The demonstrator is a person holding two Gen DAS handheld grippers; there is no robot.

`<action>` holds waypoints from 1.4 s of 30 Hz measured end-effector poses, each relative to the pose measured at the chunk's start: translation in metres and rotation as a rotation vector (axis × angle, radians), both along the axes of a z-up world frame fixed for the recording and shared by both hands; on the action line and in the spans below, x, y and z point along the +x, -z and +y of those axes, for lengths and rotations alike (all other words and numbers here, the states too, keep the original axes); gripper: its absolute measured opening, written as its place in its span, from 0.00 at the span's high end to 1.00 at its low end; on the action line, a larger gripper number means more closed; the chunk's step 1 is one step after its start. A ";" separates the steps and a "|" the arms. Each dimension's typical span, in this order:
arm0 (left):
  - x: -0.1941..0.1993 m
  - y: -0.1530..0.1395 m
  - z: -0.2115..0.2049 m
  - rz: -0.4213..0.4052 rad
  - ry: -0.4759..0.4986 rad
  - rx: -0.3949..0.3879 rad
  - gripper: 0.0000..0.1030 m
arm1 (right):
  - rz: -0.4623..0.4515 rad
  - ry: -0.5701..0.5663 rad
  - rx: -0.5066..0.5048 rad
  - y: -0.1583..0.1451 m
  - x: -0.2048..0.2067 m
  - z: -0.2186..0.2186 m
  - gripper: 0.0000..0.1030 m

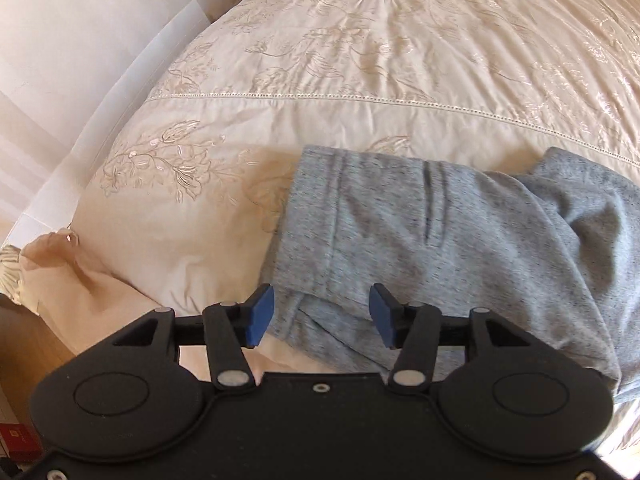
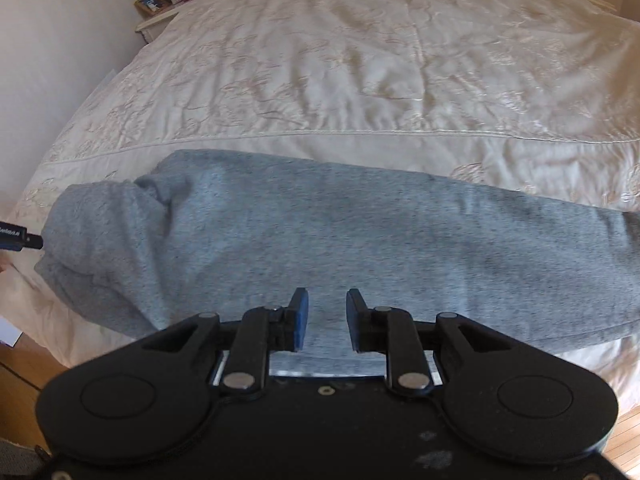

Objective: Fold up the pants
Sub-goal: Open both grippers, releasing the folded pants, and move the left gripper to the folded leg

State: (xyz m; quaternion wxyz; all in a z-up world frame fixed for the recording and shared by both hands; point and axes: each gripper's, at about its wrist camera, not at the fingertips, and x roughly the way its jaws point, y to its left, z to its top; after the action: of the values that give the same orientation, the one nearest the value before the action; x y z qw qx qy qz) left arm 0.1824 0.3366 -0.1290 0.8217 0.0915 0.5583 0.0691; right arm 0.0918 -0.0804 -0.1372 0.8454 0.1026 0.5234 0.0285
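- Pants [image 2: 320,248], grey marled knit, lie across the near edge of a bed covered by a cream embroidered bedspread [image 2: 360,80]; they look folded lengthwise already, one leg stacked on the other, forming a long band.
- At the left end, seen from the left wrist view, a hemmed end of the pants [image 1: 316,216] lies with layers bunched just below it, so that corner seems the natural place to pinch.
- Left gripper [image 1: 321,316] hovers at that near corner with its blue pads [image 1: 262,314] spread wide, holding nothing; the fabric edge sits between and just beyond them.
- Right gripper [image 2: 323,320] sits over the middle of the band, fingers apart with a narrower gap, no cloth pinched between them.
- Judging by this spacing, the two tools are placed to take one end and the mid-length, ready to fold the band crosswise.
- A small rumple near the left end [image 2: 156,188] could carry into the fold if not smoothed.
- Left gripper's dark body tip [image 2: 20,236] shows at the right view's edge.
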 end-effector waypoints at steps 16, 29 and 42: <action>0.058 0.055 0.047 0.207 0.192 -0.177 0.34 | 0.056 -0.114 0.105 0.014 0.020 0.222 0.77; 0.059 -0.009 0.072 0.134 0.112 -0.312 0.96 | 0.075 -0.098 0.083 0.025 0.034 0.229 0.75; 0.047 -0.008 0.094 0.175 0.086 -0.350 0.96 | 0.180 0.144 0.349 0.058 0.031 0.230 0.68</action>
State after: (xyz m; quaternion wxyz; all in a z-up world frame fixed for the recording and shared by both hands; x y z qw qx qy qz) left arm 0.2295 0.4310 -0.1208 0.7755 -0.0233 0.6267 -0.0727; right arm 0.1226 0.1495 -0.1951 0.7644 0.2867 0.5755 0.0487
